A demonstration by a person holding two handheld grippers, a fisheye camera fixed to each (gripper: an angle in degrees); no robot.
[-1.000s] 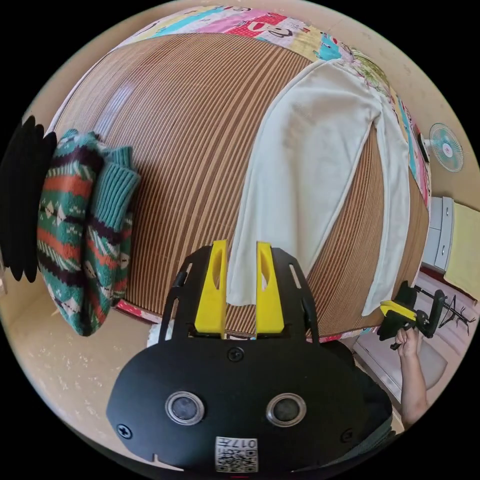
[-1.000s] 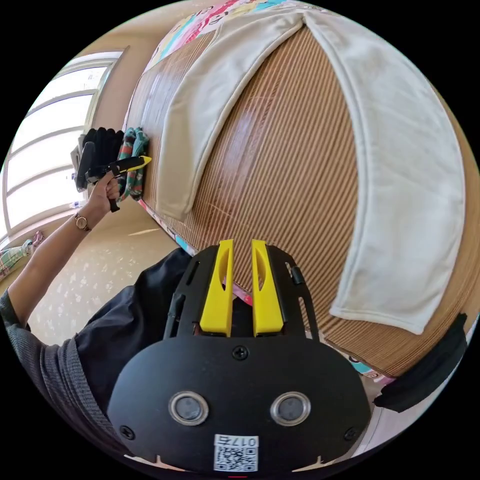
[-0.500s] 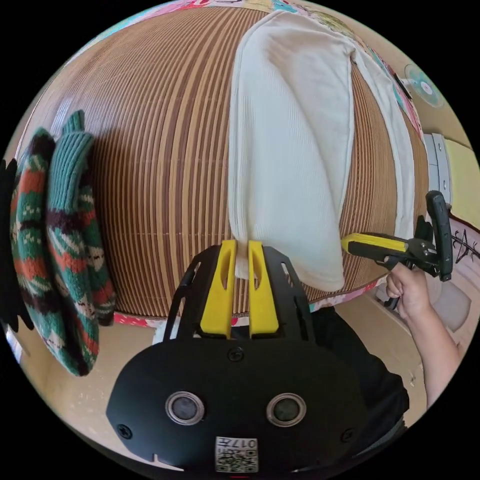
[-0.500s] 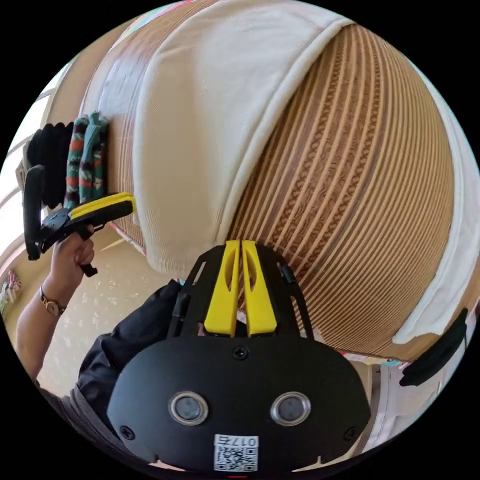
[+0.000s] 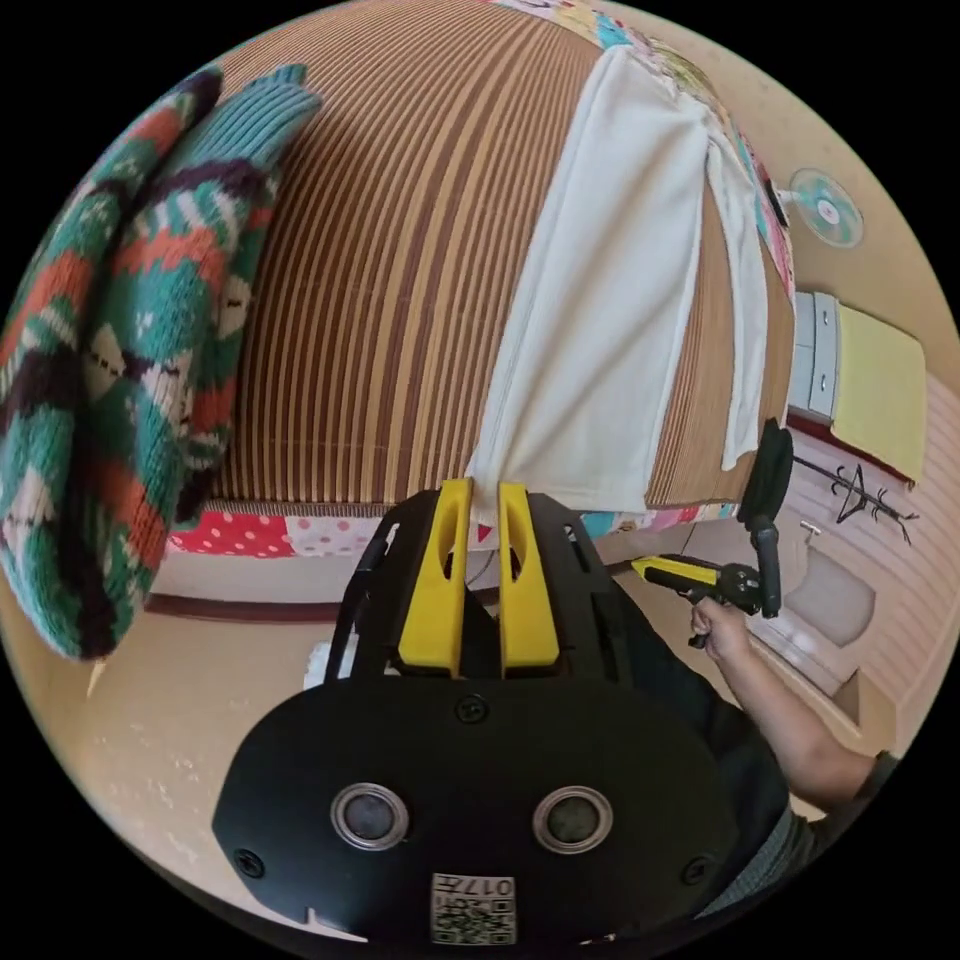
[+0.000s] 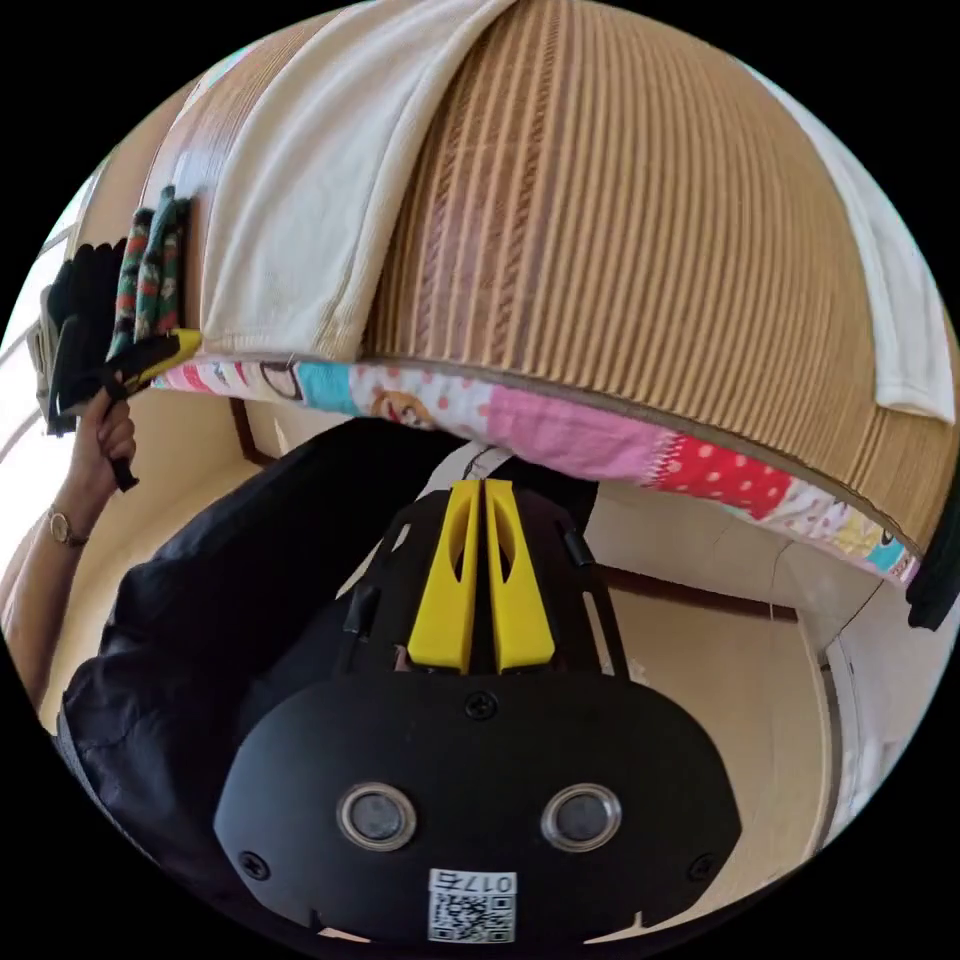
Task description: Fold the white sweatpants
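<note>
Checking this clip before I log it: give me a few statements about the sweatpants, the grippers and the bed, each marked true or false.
1. The white sweatpants lie spread on a striped woven mat. True.
2. The left gripper has a corner of the leg's hem between its jaws. True, as far as the left gripper view shows.
3. The right gripper grips the second leg. False: its jaws are together on nothing, below the bed edge, in front of the person's dark clothes.
4. A patterned knit sweater lies on the mat beside the pants. True.
5. The two legs are folded onto each other. False: they lie apart, with bare mat between them.
</note>
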